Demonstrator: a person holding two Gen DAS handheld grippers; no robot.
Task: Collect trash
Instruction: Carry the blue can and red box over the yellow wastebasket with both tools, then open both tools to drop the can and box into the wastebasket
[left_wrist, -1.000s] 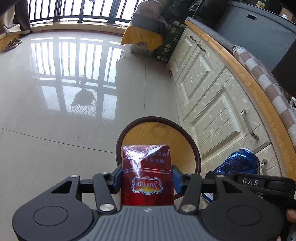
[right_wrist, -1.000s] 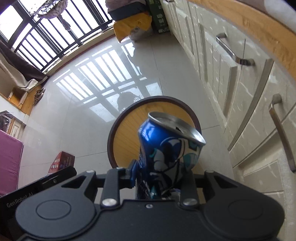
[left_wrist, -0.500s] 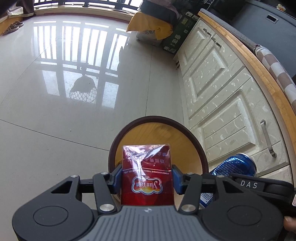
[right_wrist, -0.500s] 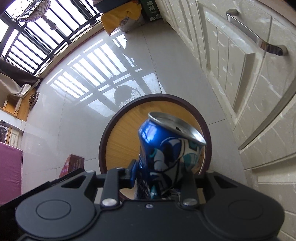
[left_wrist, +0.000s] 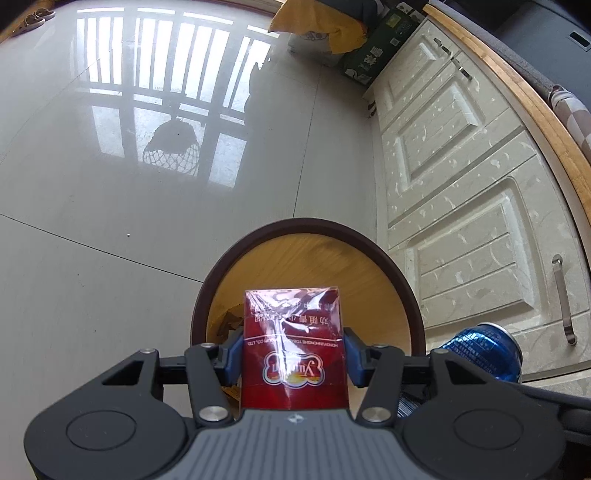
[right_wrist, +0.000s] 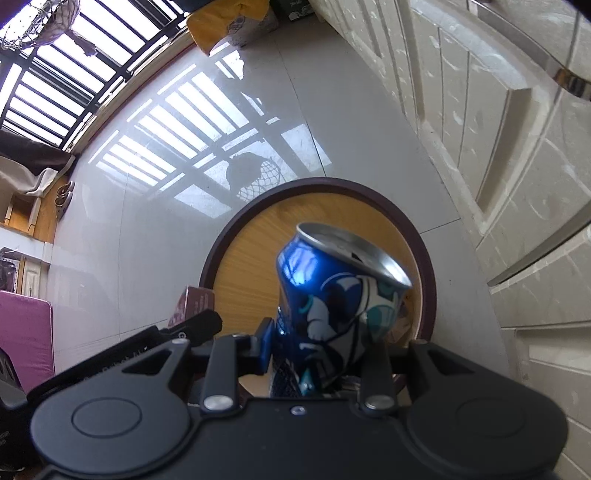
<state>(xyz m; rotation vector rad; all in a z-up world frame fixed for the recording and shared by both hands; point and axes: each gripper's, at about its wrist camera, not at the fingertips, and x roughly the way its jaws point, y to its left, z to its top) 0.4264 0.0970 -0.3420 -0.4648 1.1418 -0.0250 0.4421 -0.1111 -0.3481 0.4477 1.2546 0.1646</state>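
My left gripper (left_wrist: 293, 358) is shut on a red cigarette pack (left_wrist: 293, 332) wrapped in film, held over a round bin (left_wrist: 306, 229) with a dark brown rim and a wood-coloured inside. A scrap of brownish trash (left_wrist: 227, 323) lies inside the bin. My right gripper (right_wrist: 321, 347) is shut on a crushed blue drink can (right_wrist: 340, 295), also above the bin (right_wrist: 317, 184). The can (left_wrist: 484, 350) shows at the right in the left wrist view. The red pack (right_wrist: 192, 302) peeks in at the left of the right wrist view.
White cabinet doors (left_wrist: 461, 184) with metal handles (left_wrist: 563, 299) run along the right, close to the bin. A yellow bag (left_wrist: 325, 22) and a green box (left_wrist: 373, 48) sit far back. Glossy tile floor (left_wrist: 110, 221) spreads left. A pink mat (right_wrist: 22, 339) lies at the left.
Both grippers have sunk toward the bin with their loads still gripped. The bin's rim looks larger and nearer in both views, and the cabinets have slid closer on the right.
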